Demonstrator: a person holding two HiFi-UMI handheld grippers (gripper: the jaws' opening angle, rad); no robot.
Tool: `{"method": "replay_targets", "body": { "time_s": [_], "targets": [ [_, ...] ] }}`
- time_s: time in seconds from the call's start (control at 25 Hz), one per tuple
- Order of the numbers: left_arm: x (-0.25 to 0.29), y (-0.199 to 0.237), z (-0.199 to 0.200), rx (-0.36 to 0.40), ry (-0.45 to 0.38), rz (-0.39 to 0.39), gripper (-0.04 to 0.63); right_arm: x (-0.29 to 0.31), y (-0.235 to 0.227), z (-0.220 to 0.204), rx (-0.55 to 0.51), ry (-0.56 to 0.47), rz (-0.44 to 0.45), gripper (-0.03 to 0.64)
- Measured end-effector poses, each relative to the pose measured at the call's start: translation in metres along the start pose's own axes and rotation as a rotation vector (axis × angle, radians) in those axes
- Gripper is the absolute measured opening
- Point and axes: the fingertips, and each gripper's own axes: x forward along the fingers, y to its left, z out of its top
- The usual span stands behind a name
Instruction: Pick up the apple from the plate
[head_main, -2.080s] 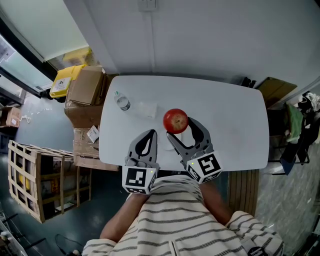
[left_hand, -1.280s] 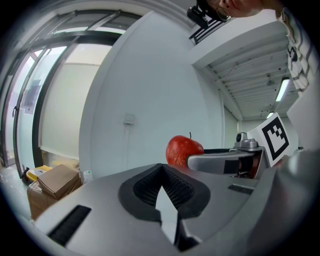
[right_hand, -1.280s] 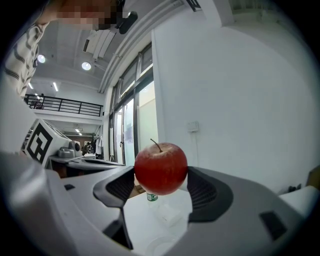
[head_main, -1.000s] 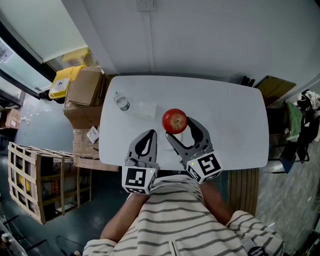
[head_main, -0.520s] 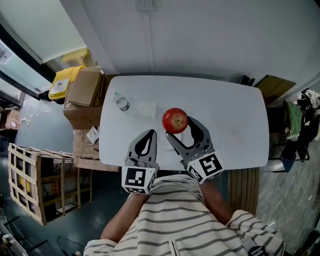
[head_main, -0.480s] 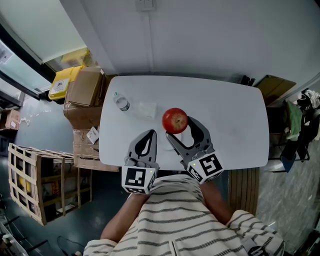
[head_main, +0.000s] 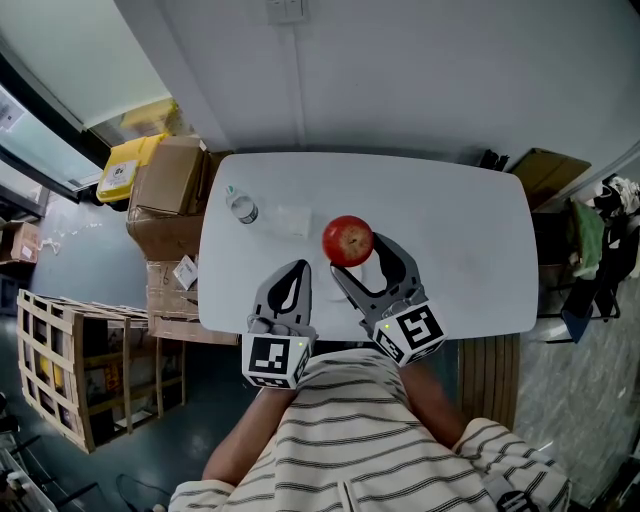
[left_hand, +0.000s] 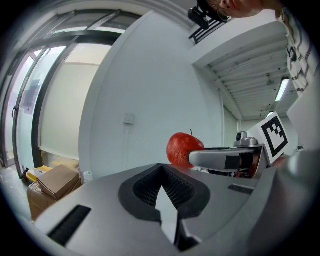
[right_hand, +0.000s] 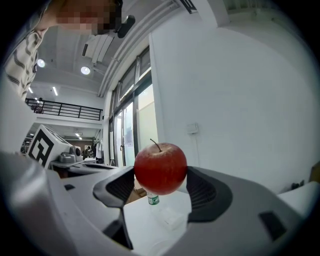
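Red apple (head_main: 349, 241) clamped in the right hand-held gripper (head_main: 357, 256), up clear of the white bench (head_main: 450, 215). Held the left hand-held gripper (head_main: 298, 270) alongside, jaws pressed together. Small bottle (head_main: 241, 204) upright, far left.

**Q:** What sort of place is pictured here?

**A:** A workshop or lab space in a large industrial-style building. A plain white table (head_main: 470, 225) stands against a bare grey wall (head_main: 420, 70), with stacked cardboard boxes (head_main: 170, 180) and a slatted wooden crate (head_main: 60, 360) beside it.

**Q:** What else points that way?

**A:** A yellow bin (head_main: 120, 168) sits by tall glazed panels (left_hand: 27, 115). The right gripper view shows a high ceiling with round lights (right_hand: 85, 70) and a railed upper gallery (right_hand: 65, 107).
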Motion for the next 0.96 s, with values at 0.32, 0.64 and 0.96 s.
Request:
{"method": "replay_targets", "body": {
  "time_s": [0.32, 0.64, 0.96],
  "targets": [
    [-0.0021, -0.0022, -0.0005, 0.005, -0.002, -0.001, 0.003, -0.0022, 0.0025, 0.001, 0.007, -0.005, 0.011, 0.333],
    [-0.0018, -0.0039, 0.0011, 0.005, -0.006, -0.005, 0.003, -0.0038, 0.0017, 0.0017, 0.005, -0.005, 0.007, 0.333],
    [-0.0018, -0.0036, 0.0001, 0.005, -0.007, -0.006, 0.003, -0.0032, 0.0032, -0.0014, 0.009, -0.004, 0.009, 0.333]
  ]
}}
